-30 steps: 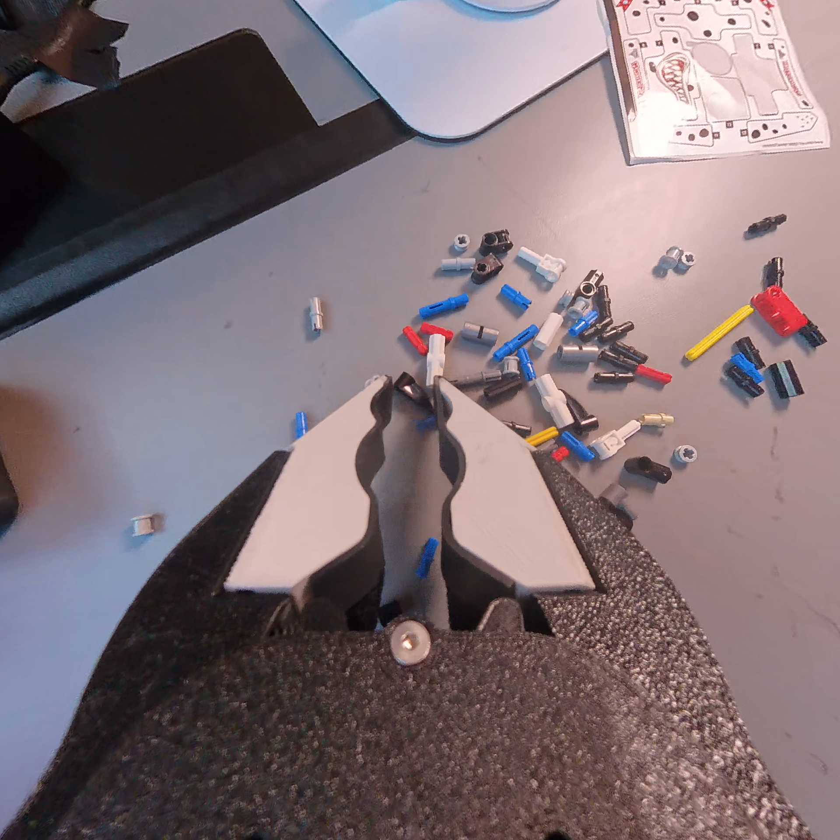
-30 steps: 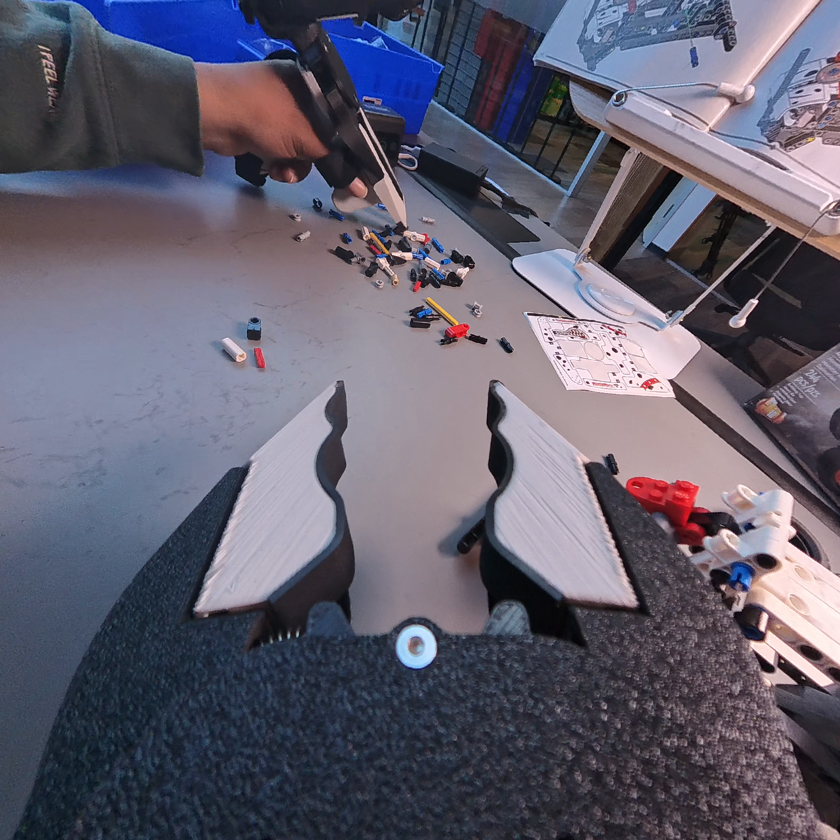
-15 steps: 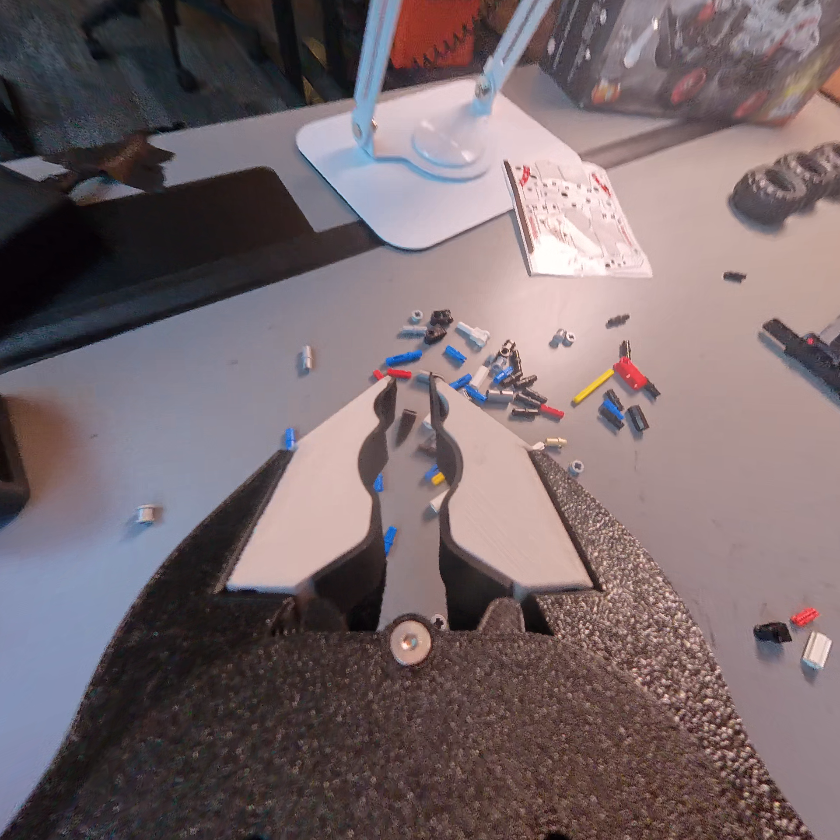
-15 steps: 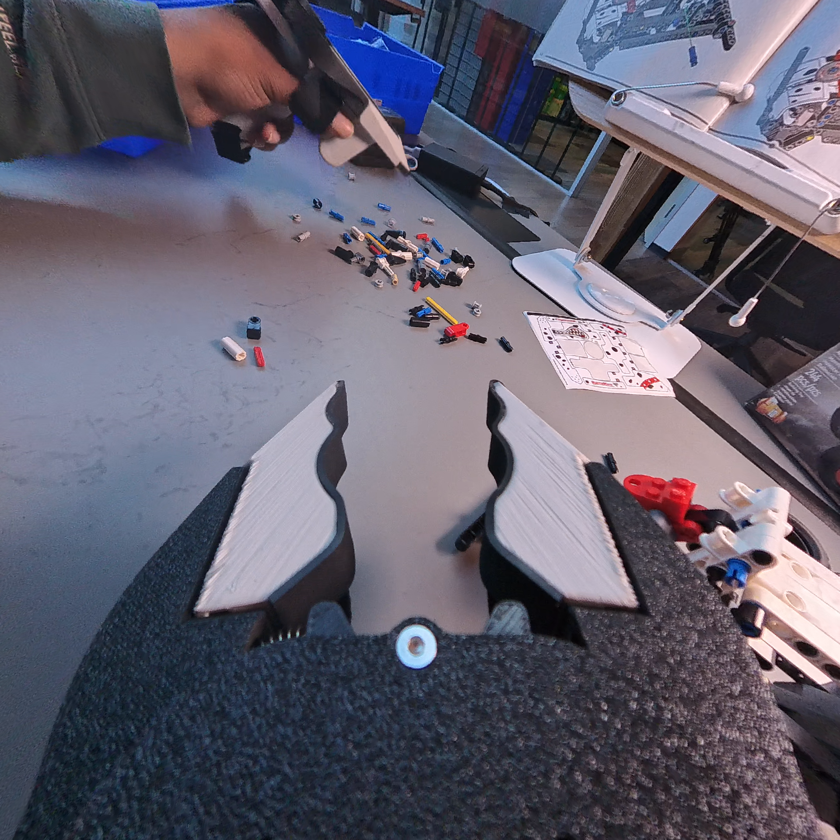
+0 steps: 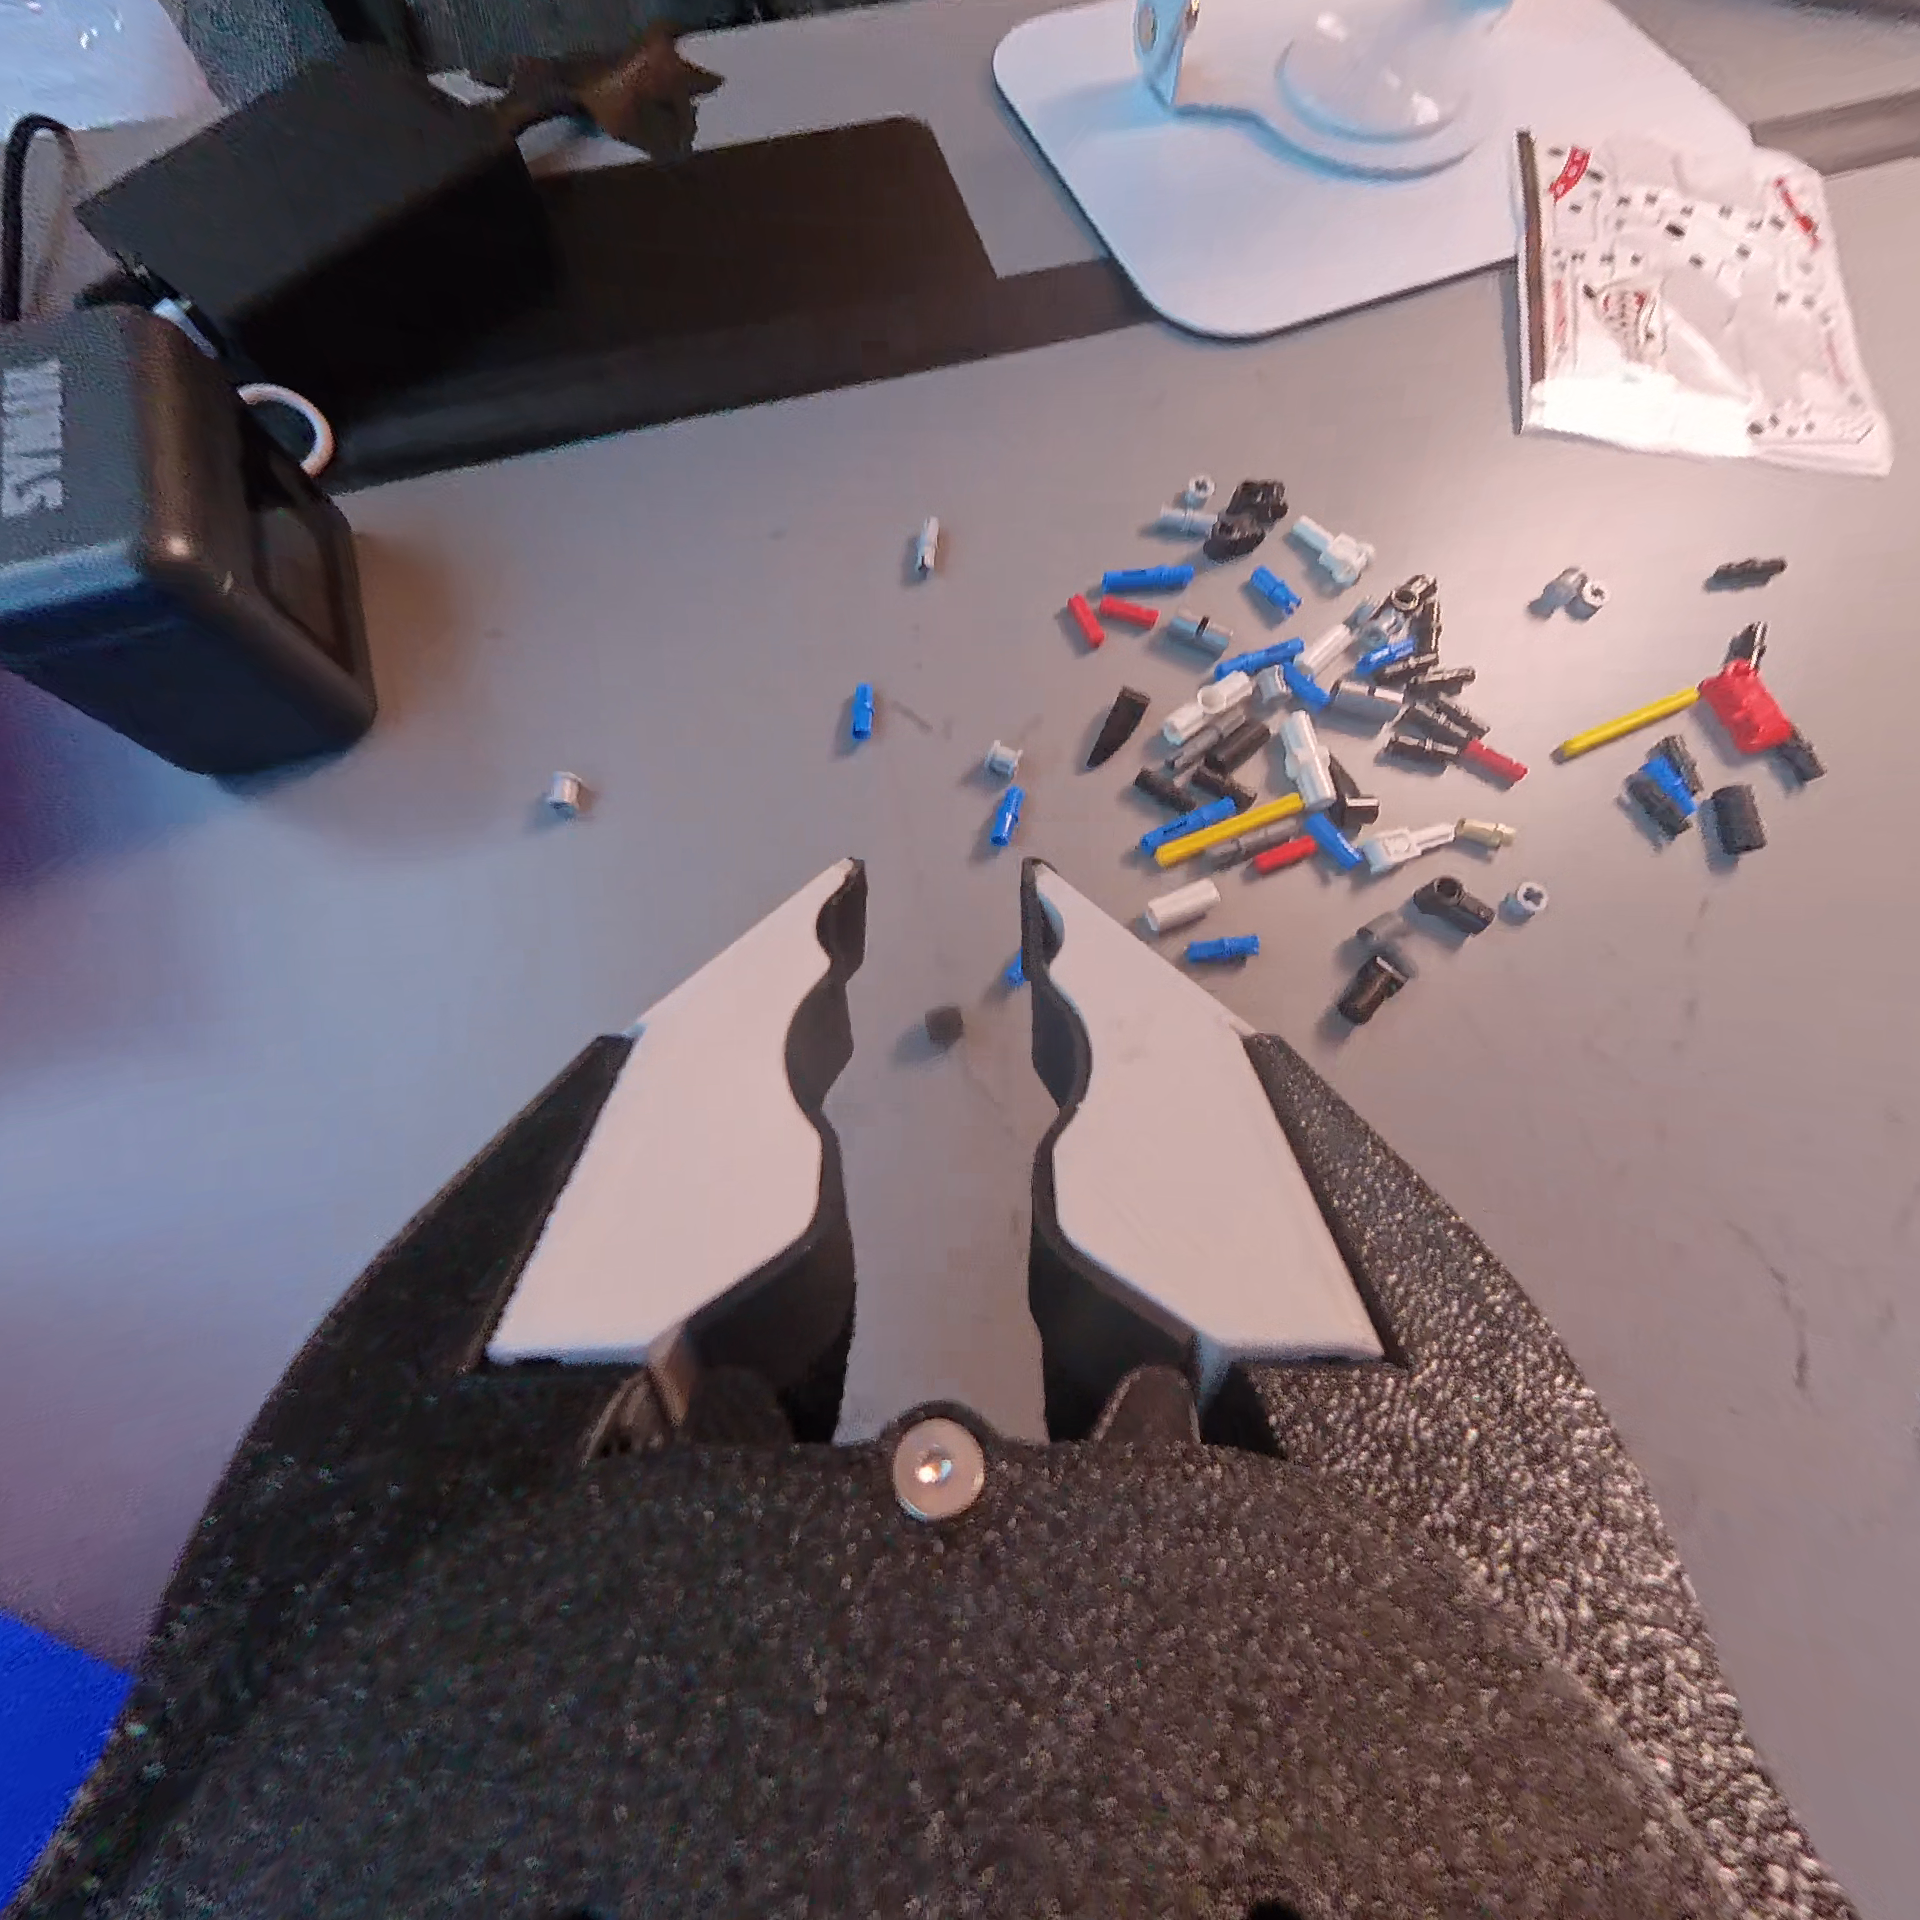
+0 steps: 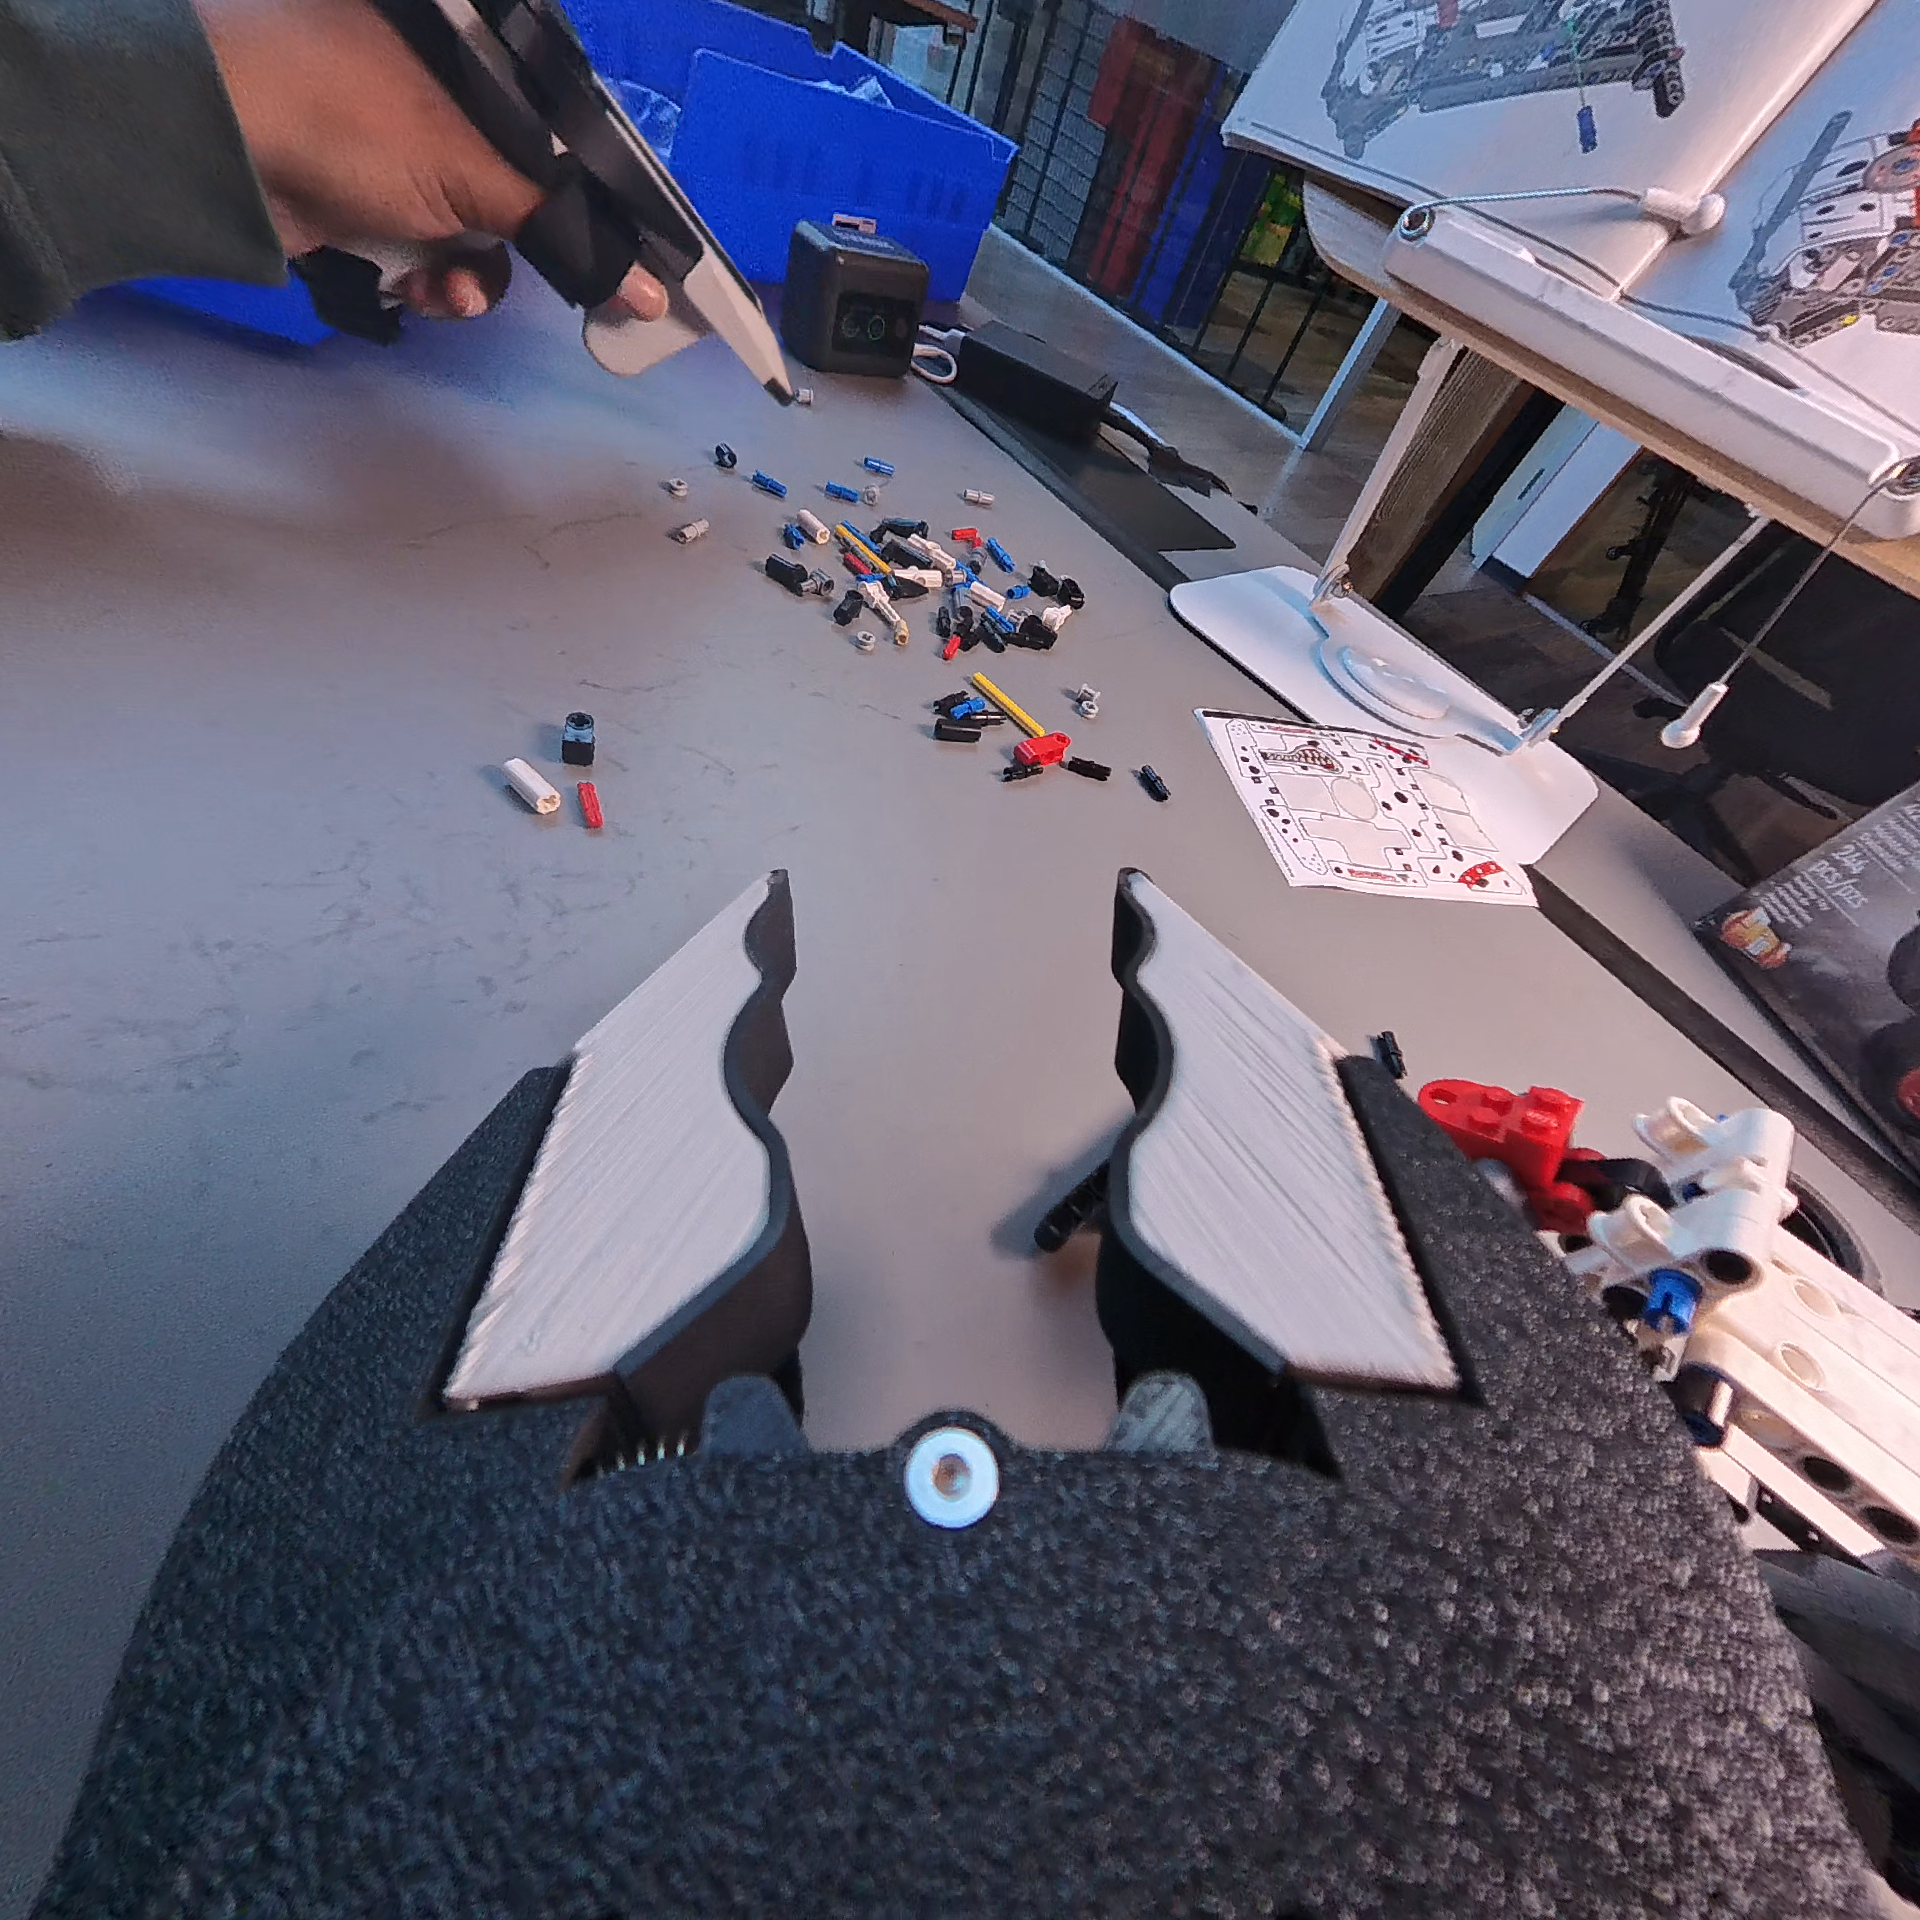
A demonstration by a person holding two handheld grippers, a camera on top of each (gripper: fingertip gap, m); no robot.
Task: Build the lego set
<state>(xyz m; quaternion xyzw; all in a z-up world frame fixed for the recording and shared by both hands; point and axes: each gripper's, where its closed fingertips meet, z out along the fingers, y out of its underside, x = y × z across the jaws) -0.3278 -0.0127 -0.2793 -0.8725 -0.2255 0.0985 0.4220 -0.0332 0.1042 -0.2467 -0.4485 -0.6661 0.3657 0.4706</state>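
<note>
My left gripper (image 5: 938,868) is open and empty, held above the grey table just left of a scattered pile of small Lego pins and connectors (image 5: 1299,727). A small black round piece (image 5: 940,1023) shows on the table between its fingers. A black pointed piece (image 5: 1117,722) lies at the pile's left edge. In the right wrist view a hand holds the left gripper (image 6: 774,384) raised above the table, beyond the pile (image 6: 914,582). My right gripper (image 6: 951,894) is open and empty, low over the table. A black pin (image 6: 1070,1210) lies by its right finger. A white and red partial build (image 6: 1714,1247) sits to its right.
A sticker sheet (image 5: 1683,312) and a white stand base (image 5: 1247,156) lie behind the pile. A black box (image 5: 156,540) stands at the far left. White, black and red pieces (image 6: 561,774) lie apart. A blue bin (image 6: 821,156) and the instruction booklet (image 6: 1558,104) are behind. The left gripper's tips are roughly 30 centimetres from the right gripper's.
My left gripper has lifted off the pile, drawn back to the left and opened wider. The black pointed piece that was at its tips now lies on the table. The right gripper has not moved.
</note>
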